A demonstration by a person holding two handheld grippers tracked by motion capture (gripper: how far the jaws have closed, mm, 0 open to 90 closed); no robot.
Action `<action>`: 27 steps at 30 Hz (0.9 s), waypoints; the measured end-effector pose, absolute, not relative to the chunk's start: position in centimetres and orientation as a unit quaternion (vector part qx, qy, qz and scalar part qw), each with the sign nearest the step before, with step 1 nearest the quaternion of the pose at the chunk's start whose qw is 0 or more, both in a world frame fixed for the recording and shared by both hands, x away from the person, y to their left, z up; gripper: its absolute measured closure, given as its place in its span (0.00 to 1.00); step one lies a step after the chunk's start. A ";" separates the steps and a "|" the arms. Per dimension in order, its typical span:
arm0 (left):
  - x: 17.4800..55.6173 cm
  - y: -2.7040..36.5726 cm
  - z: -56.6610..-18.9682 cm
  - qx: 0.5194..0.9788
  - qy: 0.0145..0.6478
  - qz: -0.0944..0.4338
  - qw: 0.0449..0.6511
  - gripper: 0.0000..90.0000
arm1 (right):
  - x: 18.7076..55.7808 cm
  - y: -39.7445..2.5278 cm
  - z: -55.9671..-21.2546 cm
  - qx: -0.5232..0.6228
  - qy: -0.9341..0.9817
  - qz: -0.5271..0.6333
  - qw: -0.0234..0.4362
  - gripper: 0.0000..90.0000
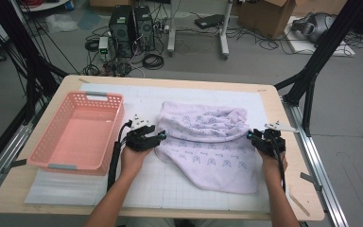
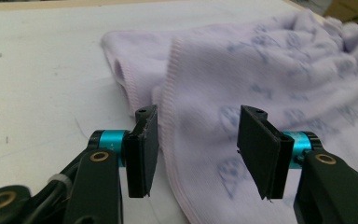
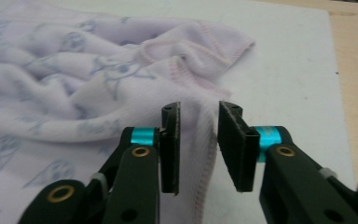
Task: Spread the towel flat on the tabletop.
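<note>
Grey concrete floor with cables, two computer towers [image 1: 132, 26] and a cardboard box [image 1: 269, 14] lies beyond a wooden tabletop [image 1: 293, 189] covered by a white gridded mat [image 1: 170, 179]. One pale lilac towel [image 1: 208, 142] with a faint blue print lies crumpled on the mat, right of centre, bunched at the far side and spread flatter toward the person. One pink plastic basket [image 1: 113, 101] stands at the left of the mat, apart from the towel. Two hand-held grippers are at work, one in each hand. The left hand-held gripper [image 1: 158, 136] sits at the towel's left edge, between basket and towel; in the left gripper view its jaws stand wide apart, with the towel's stitched hem [image 2: 168, 135] running up between them, closer to the left jaw, and neither pad pressing on it. The right hand-held gripper [image 1: 251, 137] is at the towel's right edge; in the right gripper view its jaws stand a little apart, narrower than the other pair, with a fold of the towel's hemmed edge [image 3: 200, 140] rising between them, the cloth near the left pad but not pinched. Both grippers lie low over the mat, facing each other across the towel.
</note>
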State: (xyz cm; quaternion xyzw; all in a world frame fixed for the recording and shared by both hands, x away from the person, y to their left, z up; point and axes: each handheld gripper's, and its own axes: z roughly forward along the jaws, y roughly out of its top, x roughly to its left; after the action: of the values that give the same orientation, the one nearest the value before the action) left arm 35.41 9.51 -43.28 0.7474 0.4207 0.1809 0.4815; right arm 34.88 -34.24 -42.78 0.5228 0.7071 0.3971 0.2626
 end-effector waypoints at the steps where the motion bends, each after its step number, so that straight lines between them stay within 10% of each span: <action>1: 34.9 9.5 -43.2 0.753 0.410 0.185 0.480 0.53 | 34.4 -34.1 -42.7 0.516 0.712 0.399 0.261 0.73; 20: 30.4 9.3 -44.2 0.798 0.334 0.127 0.486 0.74 | 26.7 -33.7 -42.7 0.463 0.764 0.396 0.211 0.62; 27: 30.2 6.8 -44.3 0.828 0.302 0.127 0.456 0.63 | 26.0 -33.4 -42.8 0.461 0.767 0.395 0.208 0.63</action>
State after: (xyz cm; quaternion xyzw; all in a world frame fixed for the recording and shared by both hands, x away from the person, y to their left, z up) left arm 30.20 6.78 -44.30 0.8276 0.3021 0.1266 0.4559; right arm 25.98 -33.39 -42.83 0.4613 0.7671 0.3946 0.2077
